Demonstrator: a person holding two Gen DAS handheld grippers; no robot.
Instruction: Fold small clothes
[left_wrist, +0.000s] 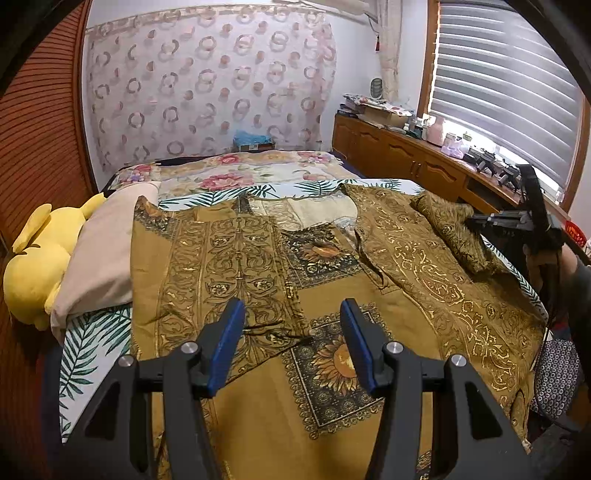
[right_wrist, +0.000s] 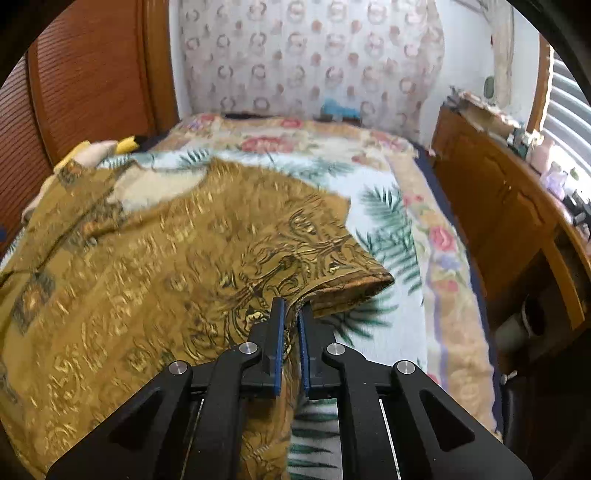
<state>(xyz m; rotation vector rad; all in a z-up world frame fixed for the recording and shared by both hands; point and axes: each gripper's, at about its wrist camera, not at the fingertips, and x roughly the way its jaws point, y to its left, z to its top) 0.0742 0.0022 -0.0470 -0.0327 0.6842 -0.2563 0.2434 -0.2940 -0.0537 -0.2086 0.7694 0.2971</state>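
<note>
We note a mustard-gold patterned garment (left_wrist: 332, 280) spread flat across the bed (left_wrist: 258, 173), over a palm-leaf sheet (left_wrist: 92, 343), with a floral blanket (left_wrist: 236, 166) beyond it at the far end. The garment has sunflower panels down its middle and scrollwork bands on either side.

Left claw (left_wrist: 291, 347): jaws stand about half open above the near middle of the garment, blue pads (left_wrist: 229, 343) apart, nothing between them.

Right claw (right_wrist: 290, 332): jaws pressed nearly together on the edge of the garment's right sleeve (right_wrist: 314, 254); a fold of cloth sits pinched between the blue pads. The sleeve cuff (right_wrist: 351, 291) lies just beyond the fingertips, rolled open toward the right, resting on the palm-leaf sheet. In the left wrist view, we see the same claw at the far right of the bed with the sleeve bunched against it.

A yellow plush toy (left_wrist: 37, 266) and a beige pillow (left_wrist: 99, 258) lie at the left edge of the bed, touching the garment's left side. A wooden cabinet (left_wrist: 406, 155) runs along the right wall under a window blind (left_wrist: 506, 85).
</note>
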